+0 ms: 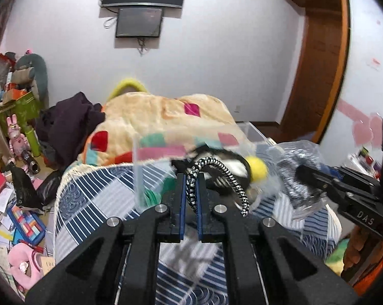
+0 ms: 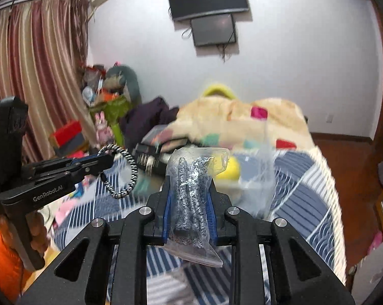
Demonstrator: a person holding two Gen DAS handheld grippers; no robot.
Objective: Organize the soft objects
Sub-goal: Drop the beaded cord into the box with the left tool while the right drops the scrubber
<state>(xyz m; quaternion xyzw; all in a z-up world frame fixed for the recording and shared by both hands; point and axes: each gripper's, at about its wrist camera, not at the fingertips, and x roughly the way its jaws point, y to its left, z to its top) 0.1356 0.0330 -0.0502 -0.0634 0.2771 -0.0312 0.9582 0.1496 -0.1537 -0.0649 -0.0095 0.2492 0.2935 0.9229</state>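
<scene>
Black-and-white braided cord [image 1: 218, 178] loops up out of the left hand-held gripper [image 1: 190, 185], whose blue-lined fingers are nearly together and pinch one end of the loop; the rest arcs to the right and hangs free above the bed [image 1: 95, 198]. In the right wrist view the same cord [image 2: 126, 170] dangles as a ring from the left hand-held gripper [image 2: 102, 161], clear of the bedding.

The right hand-held gripper [image 2: 189, 198] is closed on a clear plastic bag [image 2: 191, 195] that holds several grey speckled cords – the bag stands upright between the fingers, its top crumpled and its lower corner sticking out below them. From the left wrist view that bag [image 1: 298, 167] sits at the tip of the right hand-held gripper [image 1: 308, 178], near the braided cord but apart from it.

Behind both lies a clear plastic box [image 1: 252, 132] on the blue striped bedspread, with a yellow ball [image 1: 258, 168] just beside the cord's arc – whether the ball is inside the box cannot be told through the blur. A cream patchwork blanket [image 1: 153, 117] is heaped further back on the bed, with a dark purple garment [image 1: 69, 124] at its left.
</scene>
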